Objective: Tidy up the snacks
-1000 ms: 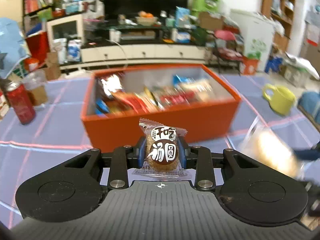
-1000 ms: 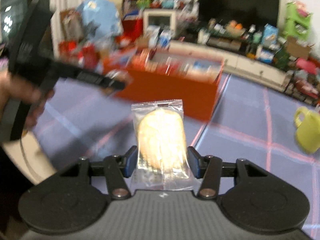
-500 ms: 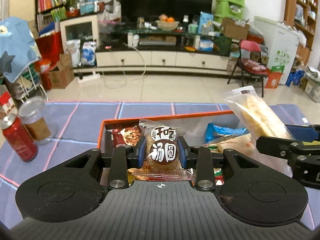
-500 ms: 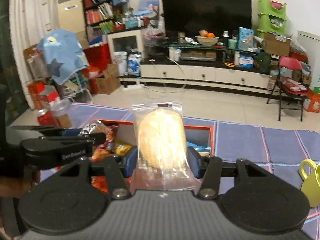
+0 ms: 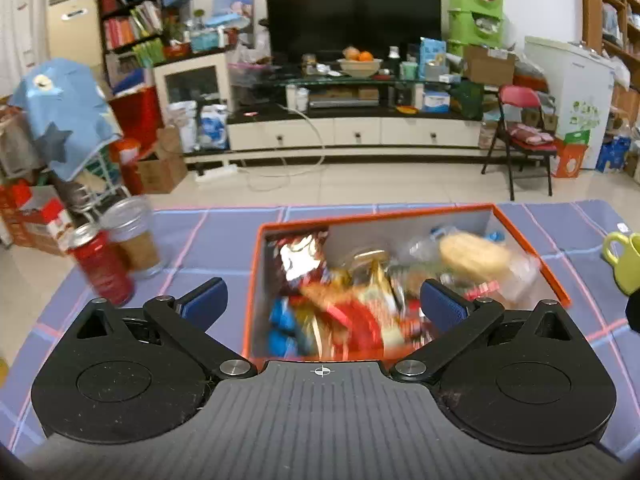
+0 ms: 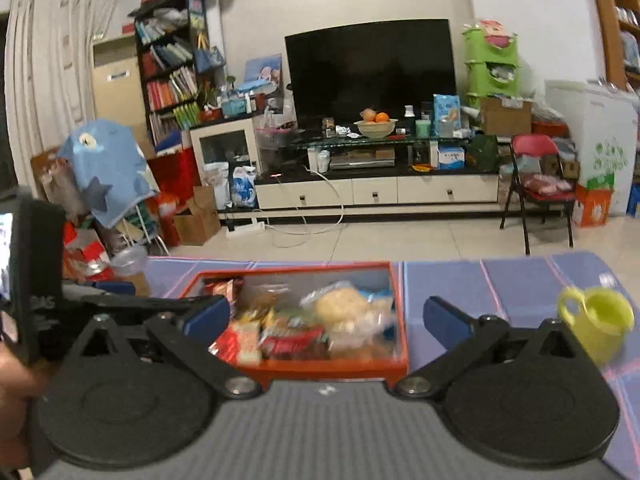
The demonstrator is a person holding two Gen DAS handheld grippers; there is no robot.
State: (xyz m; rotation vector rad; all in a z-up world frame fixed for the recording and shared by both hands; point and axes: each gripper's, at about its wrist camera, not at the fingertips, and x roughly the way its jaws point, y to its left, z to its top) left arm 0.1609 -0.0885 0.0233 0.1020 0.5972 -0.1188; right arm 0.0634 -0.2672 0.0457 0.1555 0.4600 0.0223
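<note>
Your left gripper (image 5: 322, 306) and right gripper (image 6: 326, 320) both stand wide and empty above the orange box (image 5: 412, 354), where the snacks (image 5: 352, 300) lie heaped. If you lower carelessly, a finger may catch the rim and push the box.

In the left wrist view the snack box (image 5: 404, 216) sits at centre frame on the tablecloth (image 5: 224, 236), with the packets (image 5: 352, 300) heaped inside it and the bread packet (image 5: 476, 258) lying on top toward the box's right side. At left of the frame, well apart from the box, the can (image 5: 102, 270) stands in front of and just beside the jar (image 5: 134, 236), while the mug (image 5: 624, 256) stands at the right edge, also apart from the box. In the right wrist view the box (image 6: 320, 370) lies at lower centre, the mug (image 6: 596, 320) to its right on the cloth, and beyond the table, in the upper half of the frame, the television (image 6: 370, 68) stands on the long cabinet (image 6: 376, 190), with the folding chair (image 6: 538, 184) to the right of it.
</note>
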